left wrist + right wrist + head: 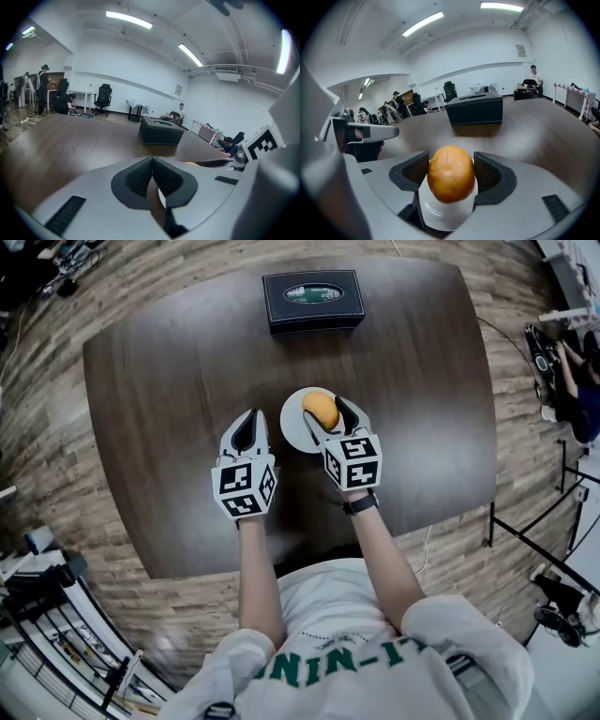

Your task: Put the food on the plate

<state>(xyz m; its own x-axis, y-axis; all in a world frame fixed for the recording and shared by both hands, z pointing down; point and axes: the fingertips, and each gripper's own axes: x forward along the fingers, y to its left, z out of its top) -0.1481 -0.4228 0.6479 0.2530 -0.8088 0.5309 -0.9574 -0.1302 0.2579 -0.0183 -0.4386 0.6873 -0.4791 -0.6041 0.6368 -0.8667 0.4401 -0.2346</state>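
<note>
Your right gripper (328,416) has its jaws partly apart and pressed on both sides of the round orange food (451,174). The food sits directly over the white plate (290,430), toward the far right part of it, though I cannot tell whether it touches the plate. As I read it, the coming move is straight down and let go, with nothing sideways to correct. Your left gripper (247,430) is closed on nothing, just beside the plate's left rim and clear of the drop.

Orange-brown round bun (321,410) over sm. white plate (292,427), contact unclear; plate lies flat.
</note>
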